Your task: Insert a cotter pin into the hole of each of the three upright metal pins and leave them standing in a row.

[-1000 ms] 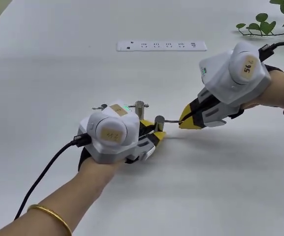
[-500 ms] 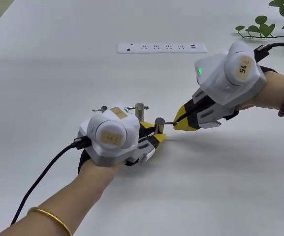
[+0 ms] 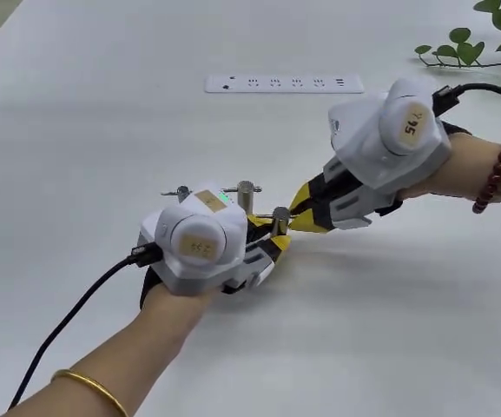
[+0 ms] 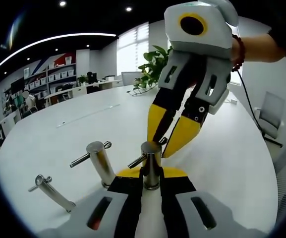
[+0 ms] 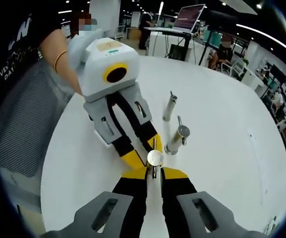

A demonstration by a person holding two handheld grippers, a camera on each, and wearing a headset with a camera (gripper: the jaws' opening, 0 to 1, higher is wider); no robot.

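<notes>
The near metal pin (image 4: pixel 151 162) stood upright on the white table (image 3: pixel 389 330), clamped low on its shaft between the two jaws of the left gripper (image 4: pixel 151 174), whose black pads pressed it from either side. A cotter pin (image 4: pixel 136 161) ran through the hole near its top and stuck out to the left of those jaws in the left gripper view. The other end of that cotter pin was held by the right gripper (image 4: pixel 161 145), which came in from straight ahead of the left jaws. Its yellow tips were closed on the cotter pin, right against the metal pin's head. In the right gripper view the round top of the near metal pin (image 5: pixel 154 157) sat just beyond the tips of the right gripper (image 5: pixel 154 173). The left gripper (image 5: pixel 142 151) faced it from the far side, so the pin lay between the two sets of jaws. The second metal pin (image 4: pixel 100 161) stood just left of the left jaws, apart from them, with a second cotter pin (image 4: pixel 81 159) already through it. The third metal pin (image 4: pixel 52 192) was farther left again, a ring-ended pin at its top. A power strip (image 3: pixel 283 82) and a plant (image 3: pixel 476 39) lay well beyond both grippers.
</notes>
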